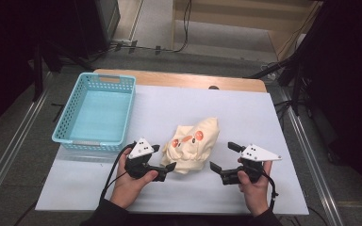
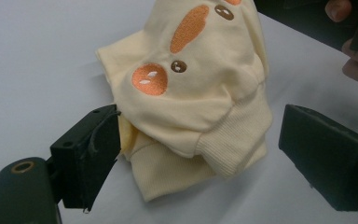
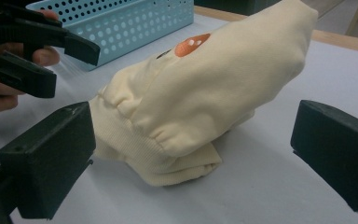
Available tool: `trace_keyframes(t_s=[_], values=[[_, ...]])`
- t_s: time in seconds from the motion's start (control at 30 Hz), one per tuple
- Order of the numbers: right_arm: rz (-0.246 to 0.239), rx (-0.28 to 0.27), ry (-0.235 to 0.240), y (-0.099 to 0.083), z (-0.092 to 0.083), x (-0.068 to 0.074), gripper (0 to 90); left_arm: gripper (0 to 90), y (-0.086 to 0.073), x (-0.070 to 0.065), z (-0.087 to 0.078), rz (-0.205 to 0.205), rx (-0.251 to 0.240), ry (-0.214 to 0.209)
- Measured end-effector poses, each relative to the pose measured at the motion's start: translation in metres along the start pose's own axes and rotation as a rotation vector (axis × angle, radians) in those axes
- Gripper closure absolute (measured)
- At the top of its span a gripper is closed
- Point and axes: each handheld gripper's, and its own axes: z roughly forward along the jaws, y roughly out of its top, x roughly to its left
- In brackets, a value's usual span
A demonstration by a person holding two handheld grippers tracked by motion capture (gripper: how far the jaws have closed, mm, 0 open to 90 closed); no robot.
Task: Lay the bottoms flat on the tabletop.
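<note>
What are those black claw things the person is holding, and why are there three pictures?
Those are grabbers: a person holds one in each hand. The left gripper and right gripper both have open jaws and hold nothing yet. One picture looks down from above the table. The other two come from small cameras riding on each grabber, looking along its jaws. On the table lies a crumpled cream sweater with orange patches, between the grabbers. A blue basket sits at the back left.

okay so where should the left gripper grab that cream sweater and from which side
Probably the ribbed hem of the cream sweater, where the fabric bunches into a thick fold on the near edge. Come in low from the person's left: the left gripper already sits there, jaws open around that edge.
</note>
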Motion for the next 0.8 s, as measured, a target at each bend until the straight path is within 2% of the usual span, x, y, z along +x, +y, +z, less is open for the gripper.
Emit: trace_keyframes(t_s=[0.27,0.4,0.6,0.7,0.8], values=[[0.007,0.002,-0.012,0.004,0.017,0.001,3.6,22.9,-0.004,0.001,0.015,-0.006,0.037,0.003],[0.011,0.017,0.0,0.0,0.021,0.002,3.7,33.6,-0.009,-0.001,0.022,-0.007,0.06,-0.006],[0.008,0.073,0.028,-0.019,0.024,0.009,5.7,52.3,-0.015,-0.008,0.028,0.016,0.118,0.011],[-0.021,0.118,0.049,-0.027,0.026,0.016,6.1,63.0,-0.015,-0.009,0.026,0.019,0.118,-0.003],[-0.025,0.13,0.065,-0.031,0.028,0.025,11.8,70.6,-0.015,-0.011,0.025,0.023,0.115,-0.019]])
